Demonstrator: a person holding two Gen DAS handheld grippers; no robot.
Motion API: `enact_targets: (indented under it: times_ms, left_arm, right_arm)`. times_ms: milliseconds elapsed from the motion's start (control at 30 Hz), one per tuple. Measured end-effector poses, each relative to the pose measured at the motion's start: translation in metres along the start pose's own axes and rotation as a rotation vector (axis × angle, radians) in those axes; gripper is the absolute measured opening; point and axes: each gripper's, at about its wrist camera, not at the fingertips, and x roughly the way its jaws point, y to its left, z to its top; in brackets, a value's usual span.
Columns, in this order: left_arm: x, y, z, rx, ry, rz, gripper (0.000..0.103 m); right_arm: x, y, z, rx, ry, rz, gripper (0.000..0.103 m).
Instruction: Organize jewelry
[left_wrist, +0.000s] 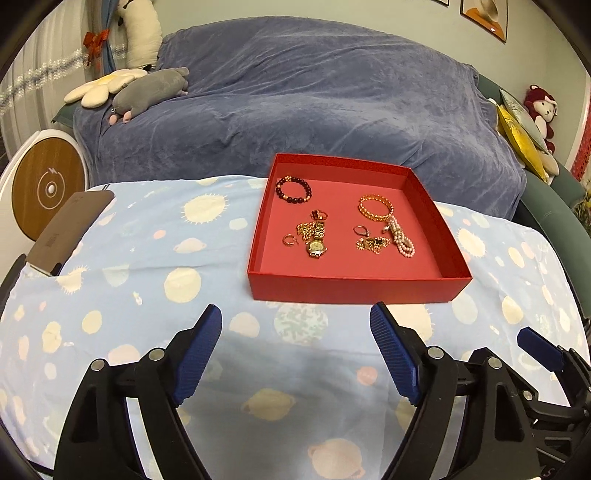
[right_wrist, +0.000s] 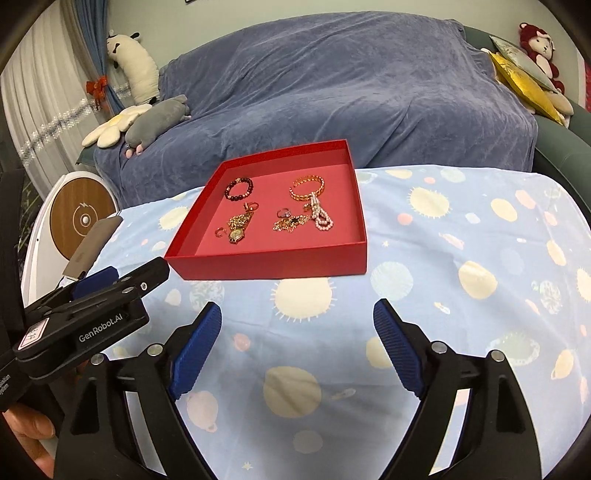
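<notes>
A red tray (left_wrist: 354, 286) (right_wrist: 266, 264) sits on the planet-print cloth and holds jewelry: a dark bead bracelet (left_wrist: 293, 189) (right_wrist: 239, 188), an amber bracelet (left_wrist: 375, 207) (right_wrist: 307, 188), a gold watch (left_wrist: 316, 248) (right_wrist: 236, 234), a pink pearl strand (left_wrist: 400, 238) (right_wrist: 320, 216), gold chains (left_wrist: 371, 243) and small rings (left_wrist: 289, 240). My left gripper (left_wrist: 296, 319) is open and empty, just short of the tray's front wall. My right gripper (right_wrist: 297, 314) is open and empty, in front of the tray and to its right. The left gripper's body also shows in the right wrist view (right_wrist: 96, 306).
A brown flat case (left_wrist: 70, 227) lies at the table's left edge. A round wood-faced white device (left_wrist: 46, 192) stands left of the table. A sofa under a blue blanket (left_wrist: 295, 99) lies behind, with plush toys (left_wrist: 147, 92) and cushions (left_wrist: 521, 140).
</notes>
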Motion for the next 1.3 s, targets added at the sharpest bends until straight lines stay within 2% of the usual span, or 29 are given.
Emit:
enact_targets:
  times_ms: [233,367,700,1300]
  left_arm:
    - [-0.001,0.003,-0.011,0.033,0.005,0.029,0.082]
    - [0.000,0.006,-0.014,0.037,0.005,0.062,0.085]
    - [0.008,0.010,-0.020,0.044,0.042,0.078,0.085]
    - [0.000,0.003,-0.021,0.068,-0.003,0.110,0.085]
  right_arm:
    - [-0.006,0.016,0.001,-0.093,-0.054,-0.061,0.094]
    - [-0.002,0.016,-0.001,-0.092,-0.045,-0.063,0.095]
    - [0.005,0.021,-0.004,-0.106,-0.035,-0.082,0.097]
    - [0.002,0.013,-0.010,-0.083,-0.063,-0.101,0.098]
